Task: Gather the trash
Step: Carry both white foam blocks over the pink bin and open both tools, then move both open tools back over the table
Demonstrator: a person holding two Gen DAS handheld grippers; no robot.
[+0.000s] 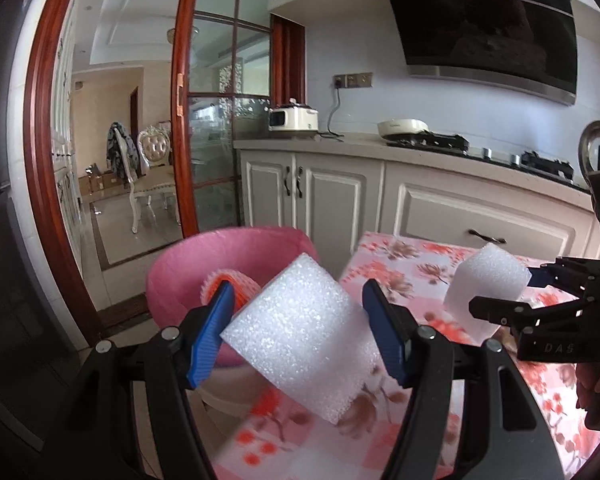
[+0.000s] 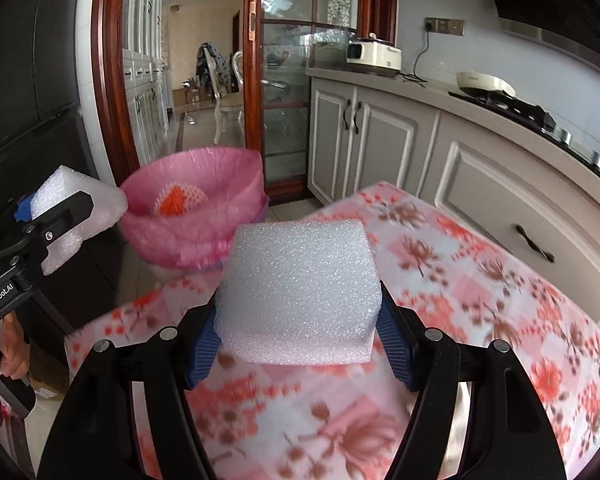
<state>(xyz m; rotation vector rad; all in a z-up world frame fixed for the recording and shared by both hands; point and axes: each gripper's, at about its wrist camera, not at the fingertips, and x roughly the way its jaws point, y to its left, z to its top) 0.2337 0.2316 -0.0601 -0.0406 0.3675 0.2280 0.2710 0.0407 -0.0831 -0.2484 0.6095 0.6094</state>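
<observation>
While you carried both loads toward the pink-lined trash bin (image 2: 192, 208), your left gripper (image 1: 300, 320) had its fingers clamped on a white foam block (image 1: 300, 336), and your right gripper (image 2: 300, 320) squeezed a second foam block (image 2: 300, 288). Both hung above the floral desk (image 2: 480, 280), short of the bin, which already held an orange net wrap (image 2: 178, 202).
</observation>
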